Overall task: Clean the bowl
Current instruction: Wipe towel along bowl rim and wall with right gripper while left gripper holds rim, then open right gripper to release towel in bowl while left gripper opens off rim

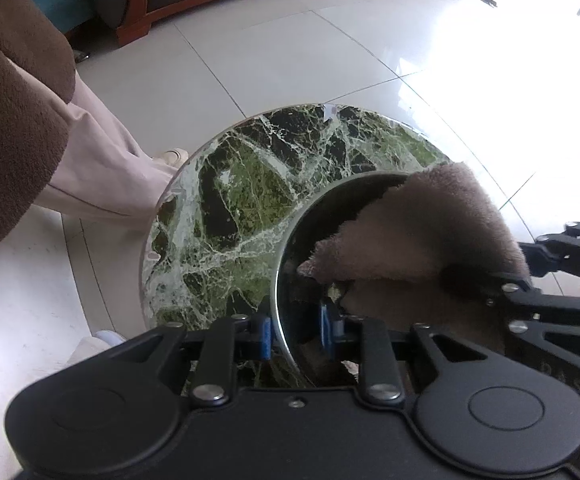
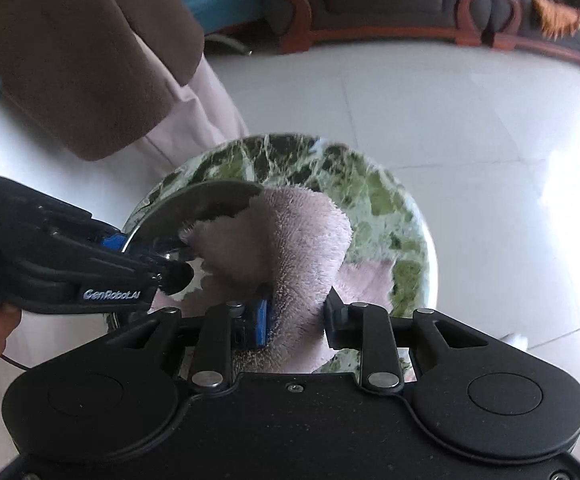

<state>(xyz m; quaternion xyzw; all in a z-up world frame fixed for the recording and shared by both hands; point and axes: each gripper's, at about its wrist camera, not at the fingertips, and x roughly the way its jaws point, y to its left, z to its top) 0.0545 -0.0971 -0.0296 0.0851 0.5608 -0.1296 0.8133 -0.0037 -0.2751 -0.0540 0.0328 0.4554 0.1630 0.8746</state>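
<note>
- Bowl (image 1: 290, 264), shiny metal, sits on the round green marble table (image 1: 226, 200), toward its near edge
- Left gripper (image 1: 295, 330) pinches the bowl's rim, one pad inside, one outside
- Right gripper (image 2: 295, 316) clamps a pinkish towel (image 2: 286, 236), which drapes into the bowl
- Judged mid-wipe: cloth touches the inner wall; how clean the inside is cannot be told, the outside looks untouched

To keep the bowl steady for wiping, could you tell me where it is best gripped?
Grip the thin near rim of the bowl, coming from the left with one finger inside and one outside the wall. The left gripper already straddles it there, leaving the right gripper and its cloth room inside.
</note>
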